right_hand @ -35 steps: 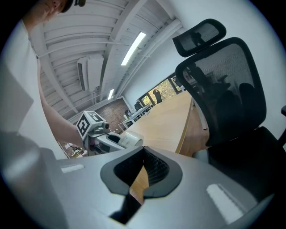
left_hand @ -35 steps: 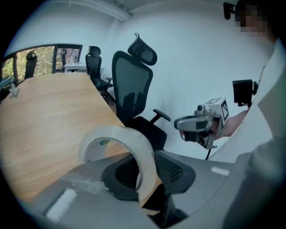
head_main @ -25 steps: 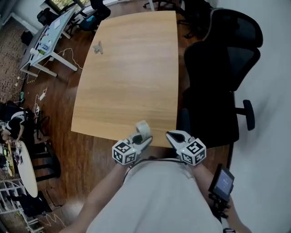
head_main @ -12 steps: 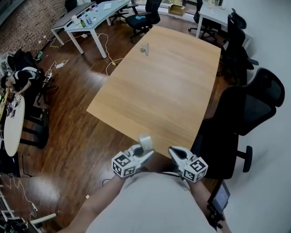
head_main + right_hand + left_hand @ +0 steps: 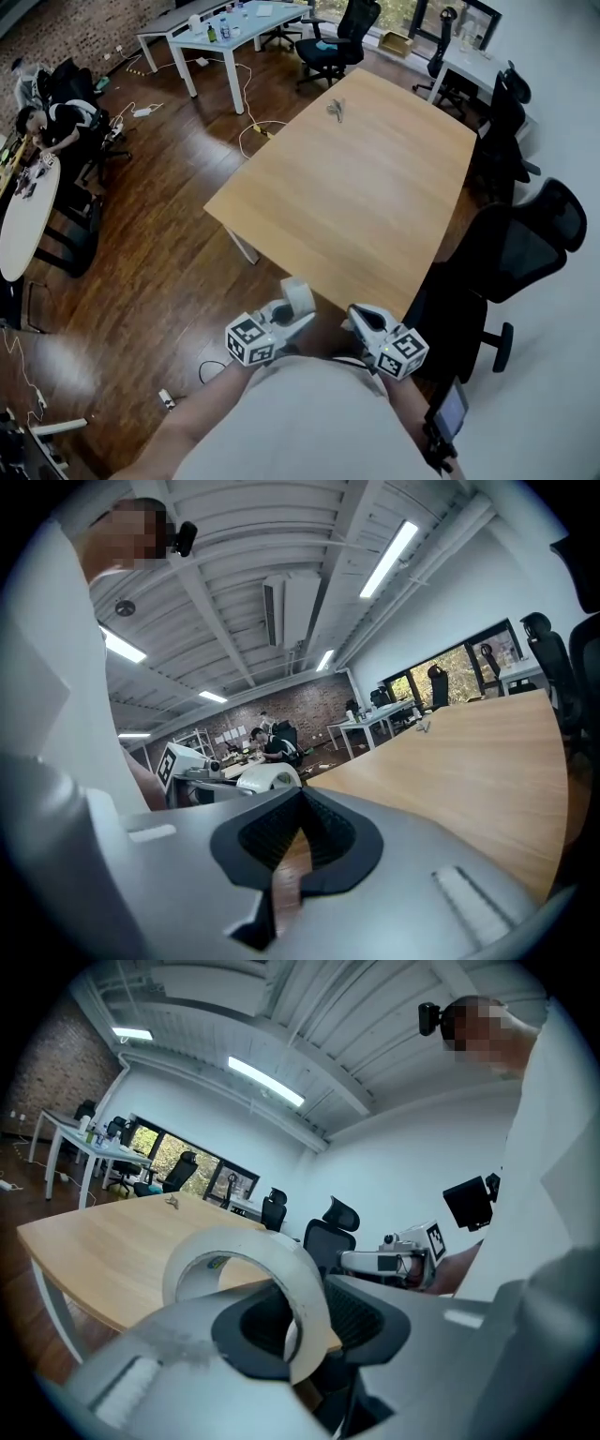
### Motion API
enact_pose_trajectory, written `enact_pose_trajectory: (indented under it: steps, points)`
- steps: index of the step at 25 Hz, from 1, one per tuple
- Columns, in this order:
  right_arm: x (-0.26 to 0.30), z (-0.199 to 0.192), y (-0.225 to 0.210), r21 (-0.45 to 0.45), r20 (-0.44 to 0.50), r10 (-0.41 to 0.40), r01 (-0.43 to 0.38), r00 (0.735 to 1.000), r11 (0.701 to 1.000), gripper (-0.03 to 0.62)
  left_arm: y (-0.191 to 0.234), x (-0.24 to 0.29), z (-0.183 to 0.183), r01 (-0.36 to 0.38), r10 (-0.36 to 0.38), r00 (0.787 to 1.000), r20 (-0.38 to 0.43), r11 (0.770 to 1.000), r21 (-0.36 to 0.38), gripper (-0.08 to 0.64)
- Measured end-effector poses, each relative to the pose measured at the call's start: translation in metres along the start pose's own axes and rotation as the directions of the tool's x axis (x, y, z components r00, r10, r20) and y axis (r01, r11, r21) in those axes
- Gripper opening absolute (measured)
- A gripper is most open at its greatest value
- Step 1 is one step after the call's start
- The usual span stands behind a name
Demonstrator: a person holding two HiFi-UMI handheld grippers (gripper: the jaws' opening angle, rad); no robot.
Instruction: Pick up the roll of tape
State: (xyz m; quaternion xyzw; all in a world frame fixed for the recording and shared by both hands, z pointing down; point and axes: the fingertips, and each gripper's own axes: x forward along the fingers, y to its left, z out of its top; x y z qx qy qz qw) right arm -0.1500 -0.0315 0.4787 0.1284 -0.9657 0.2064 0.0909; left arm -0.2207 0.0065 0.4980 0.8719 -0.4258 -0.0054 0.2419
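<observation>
The roll of tape (image 5: 297,295), whitish and translucent, stands upright between the jaws of my left gripper (image 5: 294,315), which is shut on its band. In the left gripper view the tape roll (image 5: 234,1239) fills the middle, with the left gripper (image 5: 289,1333) clamped across its wall. The roll hangs in the air close to my body, short of the wooden table (image 5: 375,187). My right gripper (image 5: 357,317) is beside it to the right, shut and empty. In its own view the right gripper (image 5: 291,847) shows only a thin slit between the pads.
A small grey object (image 5: 336,111) lies near the table's far end. Black office chairs (image 5: 511,253) stand along the table's right side. White desks (image 5: 220,28) stand at the back, and a round white table (image 5: 23,220) with a seated person (image 5: 47,122) is at the left. Wooden floor lies below my grippers.
Both grippers have drawn back from the table's near edge and risen, the left one carrying the tape. The head view has swung, so the table now lies farther ahead.
</observation>
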Motion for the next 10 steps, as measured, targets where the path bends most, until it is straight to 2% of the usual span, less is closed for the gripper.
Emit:
enact_pose_trajectory:
  steps: [6,10]
  points:
    - [0.016,0.000,0.032,-0.037,-0.010,0.017,-0.018,1.000,0.999,0.006,0.000,-0.036,-0.004,-0.012,0.013,0.999,0.040,1.000,-0.007,0.114]
    - [0.033,0.003,0.048,-0.066,-0.001,0.036,-0.036,0.999,0.997,0.006,0.010,-0.060,0.001,-0.031,0.030,0.997,0.065,0.999,0.013,0.112]
